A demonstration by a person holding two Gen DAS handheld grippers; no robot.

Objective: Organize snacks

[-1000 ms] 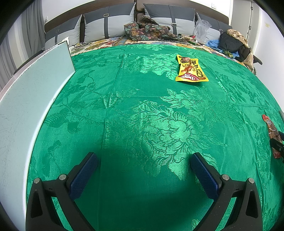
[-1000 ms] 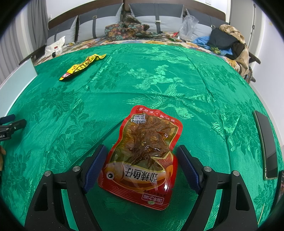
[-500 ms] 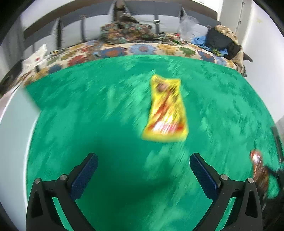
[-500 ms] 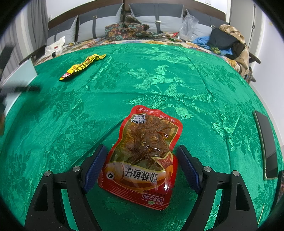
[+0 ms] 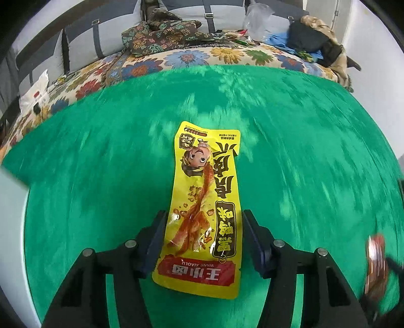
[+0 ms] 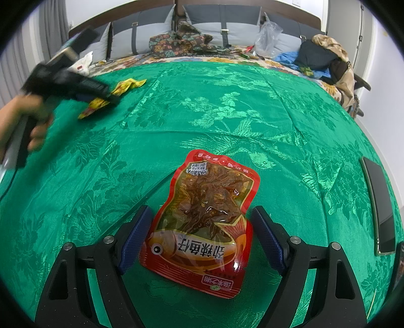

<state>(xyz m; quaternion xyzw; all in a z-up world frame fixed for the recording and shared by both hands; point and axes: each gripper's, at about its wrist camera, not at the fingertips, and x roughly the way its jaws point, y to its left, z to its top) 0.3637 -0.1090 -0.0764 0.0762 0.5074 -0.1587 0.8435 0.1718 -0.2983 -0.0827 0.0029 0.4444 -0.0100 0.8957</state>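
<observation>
A long yellow snack packet (image 5: 202, 201) lies flat on the green bedspread (image 5: 303, 151). My left gripper (image 5: 204, 214) straddles its near half. Its jaws are closing, with the packet between the blue pads (image 5: 156, 242) and a thin gap still showing on the right side. In the right wrist view the left gripper (image 6: 108, 97) is blurred over the yellow packet (image 6: 126, 84), held by a hand (image 6: 22, 121). A red fish snack packet (image 6: 202, 222) lies between the open fingers of my right gripper (image 6: 201, 209), not squeezed. The red packet (image 5: 376, 262) also shows blurred at the left view's right edge.
A white board (image 5: 10, 227) runs along the bed's left edge. A dark flat tablet (image 6: 378, 207) lies at the right edge. Grey pillows (image 6: 222, 22), a patterned cloth (image 6: 181, 40), a plastic bag (image 6: 267, 35) and piled clothes (image 6: 323, 58) crowd the headboard end.
My left gripper has travelled across the bed to the yellow packet and now straddles it, its jaws much narrower than before. The right gripper and the red packet have not moved.
</observation>
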